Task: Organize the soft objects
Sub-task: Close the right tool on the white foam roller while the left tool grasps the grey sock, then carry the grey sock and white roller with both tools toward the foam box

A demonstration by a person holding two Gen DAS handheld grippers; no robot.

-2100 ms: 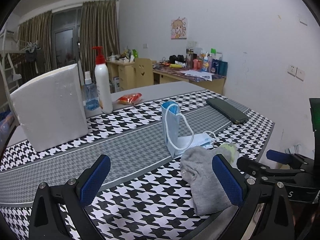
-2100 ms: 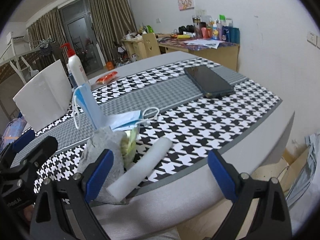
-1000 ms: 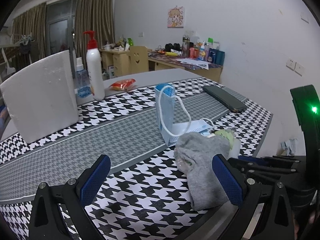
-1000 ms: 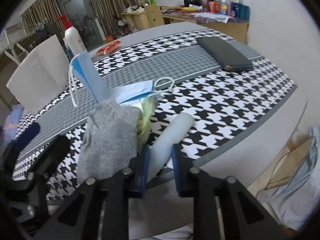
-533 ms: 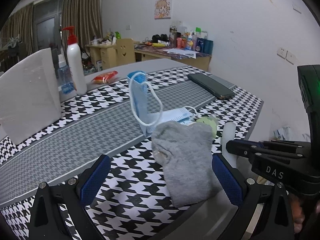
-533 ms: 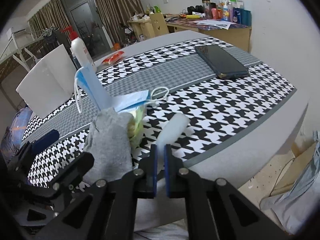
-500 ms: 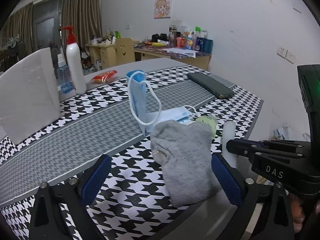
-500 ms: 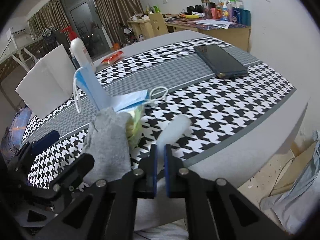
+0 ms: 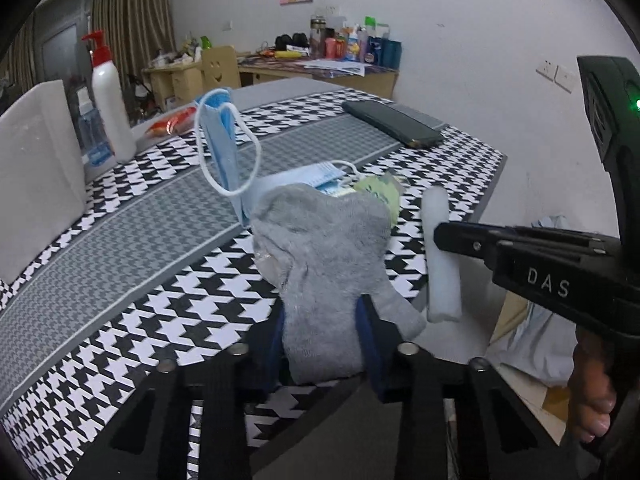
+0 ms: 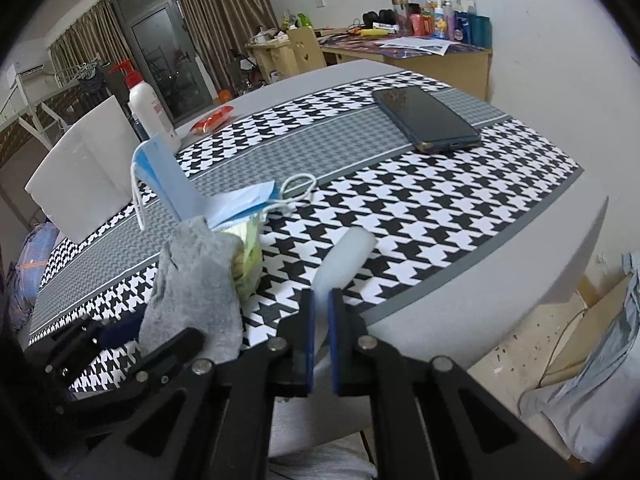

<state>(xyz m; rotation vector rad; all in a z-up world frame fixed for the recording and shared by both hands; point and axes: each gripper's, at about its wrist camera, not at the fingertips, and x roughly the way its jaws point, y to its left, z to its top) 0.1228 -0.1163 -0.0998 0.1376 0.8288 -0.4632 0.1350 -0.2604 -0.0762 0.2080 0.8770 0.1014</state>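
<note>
Bedroom-like room: curtains, cluttered desk at the far wall, cartoon picture above it. Round grey worktop (image 10: 532,268) carries a houndstooth runner (image 9: 132,248). On it: phone (image 10: 426,120), pump bottle (image 9: 108,100), white block (image 9: 32,172), blue masks (image 9: 224,140). Near the front edge, a grey sock (image 9: 324,264) lies partly over a green packet (image 9: 380,190), masks just behind. Left tongs (image 9: 320,340): jaws closing, sock's near end between the blue pads, cloth bunching there. Right tongs (image 10: 320,336): clenched on the near end of a white foam roll (image 10: 344,256), the roll pinched thin in the pads; its far end points up over the runner. Step in hand, as I judge it: secure both soft items for lifting. To do it well: let the left pads finish closing on a full fold of sock, not a thin edge; lift straight so the packet and mask loops do not drag along; keep the two tongs from colliding, since they sit near each other. Writing: "DAS" on the right tongs' body; bottle labels too small to read.
</note>
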